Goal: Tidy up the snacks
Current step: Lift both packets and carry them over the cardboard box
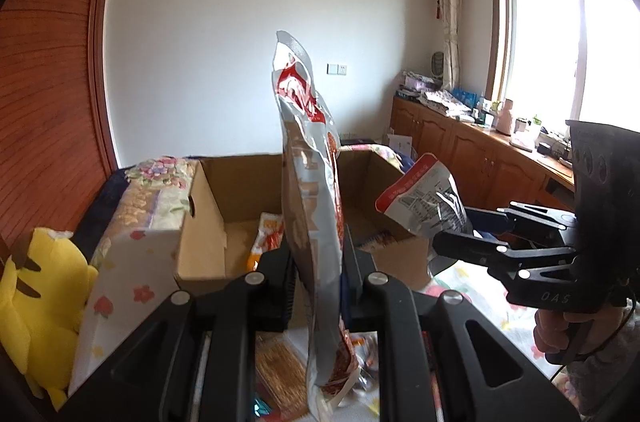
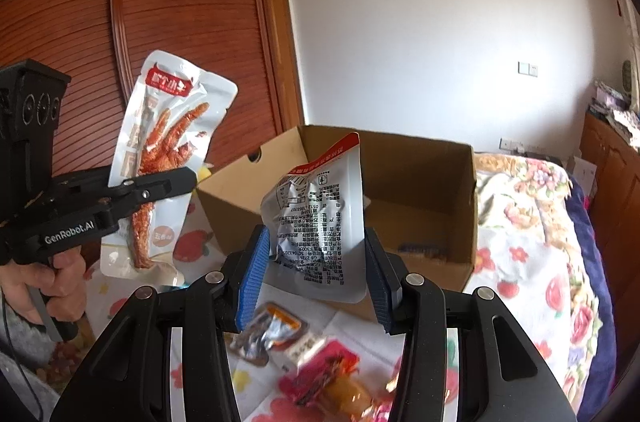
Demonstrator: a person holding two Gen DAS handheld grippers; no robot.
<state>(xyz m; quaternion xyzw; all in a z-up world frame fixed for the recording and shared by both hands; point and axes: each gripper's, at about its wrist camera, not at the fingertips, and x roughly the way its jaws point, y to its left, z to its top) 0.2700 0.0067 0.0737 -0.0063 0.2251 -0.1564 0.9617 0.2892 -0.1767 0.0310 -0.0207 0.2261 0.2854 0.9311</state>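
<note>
Two grippers [image 1: 318, 262] [image 2: 316, 270] — two held packets [image 1: 308, 182] [image 2: 320, 218] — one cardboard box [image 2: 424, 182]

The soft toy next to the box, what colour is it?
Yellow, with dark brown stripes. The soft toy shows best in the left wrist view, left of the cardboard box.

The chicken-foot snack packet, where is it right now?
The chicken-foot snack packet is clamped upright in the left hand-held gripper, at the left of the right wrist view, just left of the open cardboard box.

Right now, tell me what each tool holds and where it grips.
Left tool pinches the chicken-foot snack pack across its middle. Right tool clamps the silver printed pouch by its side edges, low down.
</note>
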